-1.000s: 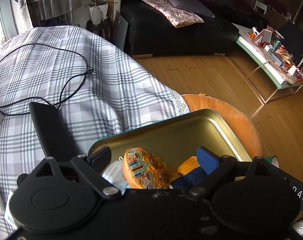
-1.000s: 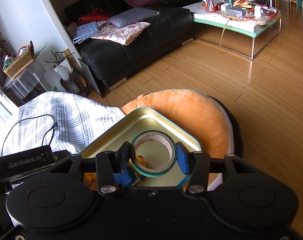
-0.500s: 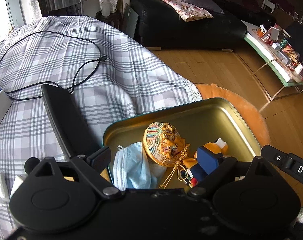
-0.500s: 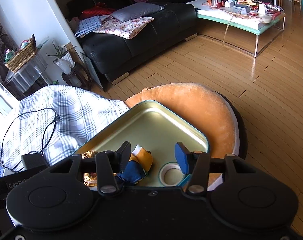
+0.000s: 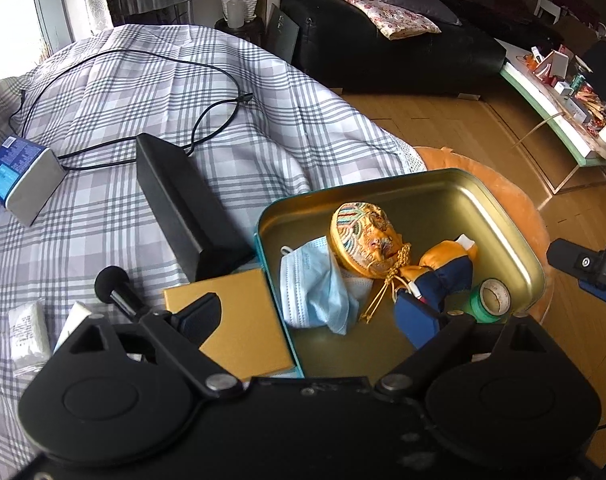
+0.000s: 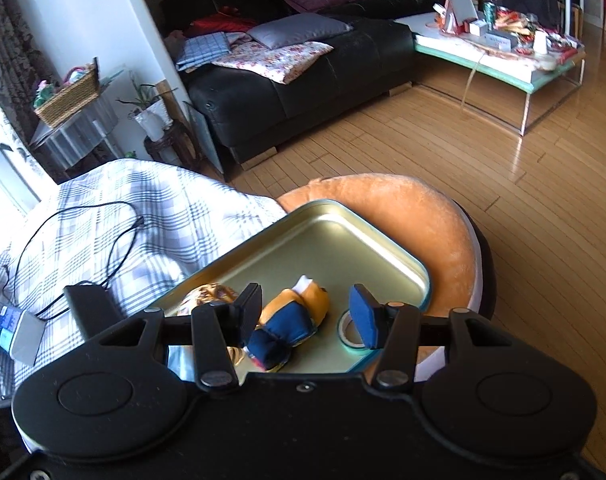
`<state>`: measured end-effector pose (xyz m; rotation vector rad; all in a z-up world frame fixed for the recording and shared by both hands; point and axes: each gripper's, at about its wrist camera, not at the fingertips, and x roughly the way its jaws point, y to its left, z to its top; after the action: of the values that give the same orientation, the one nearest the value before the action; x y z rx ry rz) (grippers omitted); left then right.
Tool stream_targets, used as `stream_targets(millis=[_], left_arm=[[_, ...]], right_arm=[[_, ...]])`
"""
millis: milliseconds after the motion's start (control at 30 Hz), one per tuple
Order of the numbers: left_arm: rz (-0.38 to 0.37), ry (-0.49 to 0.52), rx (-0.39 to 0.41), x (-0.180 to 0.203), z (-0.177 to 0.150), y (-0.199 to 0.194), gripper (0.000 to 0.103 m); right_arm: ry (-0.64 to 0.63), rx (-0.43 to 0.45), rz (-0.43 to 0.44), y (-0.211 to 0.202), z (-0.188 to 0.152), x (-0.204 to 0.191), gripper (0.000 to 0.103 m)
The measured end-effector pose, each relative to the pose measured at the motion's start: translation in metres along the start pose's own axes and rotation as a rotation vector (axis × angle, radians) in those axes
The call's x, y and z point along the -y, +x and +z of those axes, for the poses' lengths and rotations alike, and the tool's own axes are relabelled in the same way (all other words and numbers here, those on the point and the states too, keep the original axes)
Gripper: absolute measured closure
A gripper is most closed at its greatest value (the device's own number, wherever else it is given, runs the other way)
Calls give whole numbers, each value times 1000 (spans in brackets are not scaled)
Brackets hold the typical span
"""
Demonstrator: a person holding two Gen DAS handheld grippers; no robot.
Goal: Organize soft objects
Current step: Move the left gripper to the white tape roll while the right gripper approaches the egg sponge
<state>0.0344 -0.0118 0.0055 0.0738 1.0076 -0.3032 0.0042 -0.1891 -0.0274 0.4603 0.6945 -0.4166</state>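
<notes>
Plaid cloth (image 5: 151, 128) under gold tin (image 5: 443, 196); wood floor (image 6: 483, 168), black sofa (image 6: 303, 80).

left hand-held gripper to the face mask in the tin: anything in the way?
Nothing visible blocks it. The left hand-held gripper is open and empty, and the face mask lies in the tin's near left corner, top exposed. The embroidered pouch leans on its far edge, and the tin's near wall sits just left of it.
</notes>
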Motion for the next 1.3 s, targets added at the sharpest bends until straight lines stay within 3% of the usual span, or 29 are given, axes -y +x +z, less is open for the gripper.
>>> stream_targets(millis=[200,433,967,1133,1300], left_arm=[[26,-42,13,-31,-24,-23,7],[125,-117,20,-83,-54,-45,5],[361,-360,-110,-204,-141,-46,4],[354,-388,-120,-215,-150,-42,4],[332,-341,-112,-203,-142,-29,4]], right_arm=[[-64,21,30,-17,-9,-23,53],[-165,9,104,-29,-28,-58,53],[-451,-122,265,-20,-96,-140,53],[-507,-156,292,-15,-114,-152,53],[-534,-170,310,-10,-123,-156,53]])
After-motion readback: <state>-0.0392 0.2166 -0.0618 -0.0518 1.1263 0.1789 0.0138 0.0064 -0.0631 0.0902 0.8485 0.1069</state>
